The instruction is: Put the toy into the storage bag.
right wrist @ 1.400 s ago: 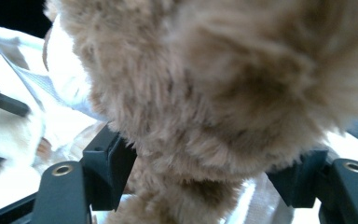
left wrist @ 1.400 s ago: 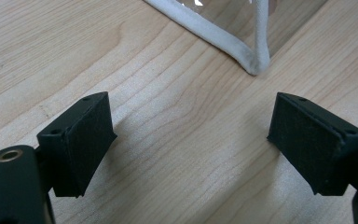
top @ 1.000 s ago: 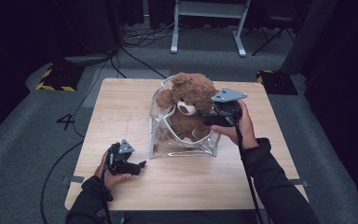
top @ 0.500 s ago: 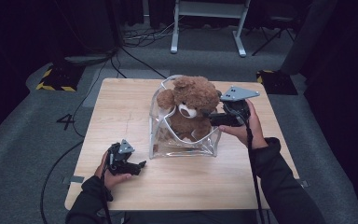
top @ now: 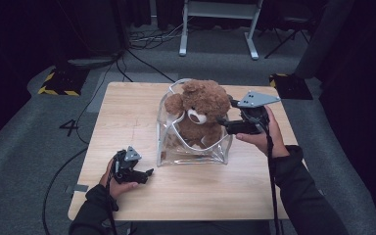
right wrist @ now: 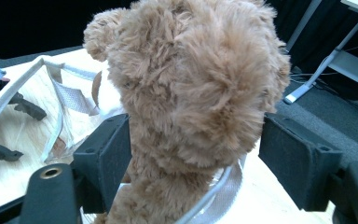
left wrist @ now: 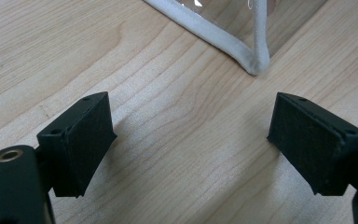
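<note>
Your right tongs (top: 223, 125) sit at the teddy bear's (top: 200, 110) side — jaws wide, its fur between them, not clamped. The bear sits upright in the clear bag (top: 169, 147). Your left tongs (top: 146, 174) rest wide on the counter (top: 127, 105), empty, near the bag's corner.

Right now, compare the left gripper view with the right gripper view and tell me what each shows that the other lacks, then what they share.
Left gripper view: the left gripper open, its fingers over bare wood, and the white-piped bottom corner of the clear bag.

Right gripper view: the teddy bear's head between the right gripper's spread fingers, the bag's zipper opening, grey floor and a stand's leg beyond.

Shared: the wooden table and the clear bag.
</note>
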A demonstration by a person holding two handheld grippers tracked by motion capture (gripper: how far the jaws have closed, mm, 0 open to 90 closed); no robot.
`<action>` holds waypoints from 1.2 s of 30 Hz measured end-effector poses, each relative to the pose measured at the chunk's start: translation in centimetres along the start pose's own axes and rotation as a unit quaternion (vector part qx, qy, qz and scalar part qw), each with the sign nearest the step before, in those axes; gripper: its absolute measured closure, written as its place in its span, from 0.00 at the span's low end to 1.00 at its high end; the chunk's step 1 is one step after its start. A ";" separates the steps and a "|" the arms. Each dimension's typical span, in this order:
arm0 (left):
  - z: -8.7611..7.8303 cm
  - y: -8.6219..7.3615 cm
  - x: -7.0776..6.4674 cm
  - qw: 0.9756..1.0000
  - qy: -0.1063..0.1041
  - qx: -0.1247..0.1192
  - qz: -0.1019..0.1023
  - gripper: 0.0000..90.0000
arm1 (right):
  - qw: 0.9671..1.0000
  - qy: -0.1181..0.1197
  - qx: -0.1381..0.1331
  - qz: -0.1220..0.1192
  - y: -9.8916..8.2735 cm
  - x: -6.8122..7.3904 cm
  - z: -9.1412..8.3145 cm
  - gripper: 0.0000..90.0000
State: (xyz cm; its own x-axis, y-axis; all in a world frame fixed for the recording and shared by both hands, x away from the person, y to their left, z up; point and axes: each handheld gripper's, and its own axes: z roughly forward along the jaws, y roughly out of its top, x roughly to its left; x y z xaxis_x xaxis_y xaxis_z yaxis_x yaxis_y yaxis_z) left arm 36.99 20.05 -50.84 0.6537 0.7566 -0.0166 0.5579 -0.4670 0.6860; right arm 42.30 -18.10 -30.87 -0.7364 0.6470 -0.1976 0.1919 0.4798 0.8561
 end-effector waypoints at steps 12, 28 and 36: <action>0.0 0.0 0.0 1.000 0.000 0.000 0.000 0.15 | 1.000 -0.001 0.005 -0.009 -0.4 -0.3 -1.2 0.28; 0.0 0.0 0.0 1.000 0.000 0.000 0.000 0.15 | 1.000 -0.013 0.015 -0.015 -1.5 -1.1 -2.6 0.28; 0.0 0.0 0.0 1.000 0.000 0.000 0.000 0.15 | 0.999 -0.021 0.023 -0.015 -2.3 -1.7 -3.0 0.28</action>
State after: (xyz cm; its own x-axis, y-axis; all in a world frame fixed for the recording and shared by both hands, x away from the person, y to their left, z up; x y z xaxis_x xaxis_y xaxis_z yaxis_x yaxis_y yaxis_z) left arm 36.99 20.05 -50.85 0.6536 0.7567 -0.0166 0.5580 -0.4669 0.6860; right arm 41.17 -22.04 -31.10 -0.7148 0.6555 -0.2437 0.2006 0.5261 0.8264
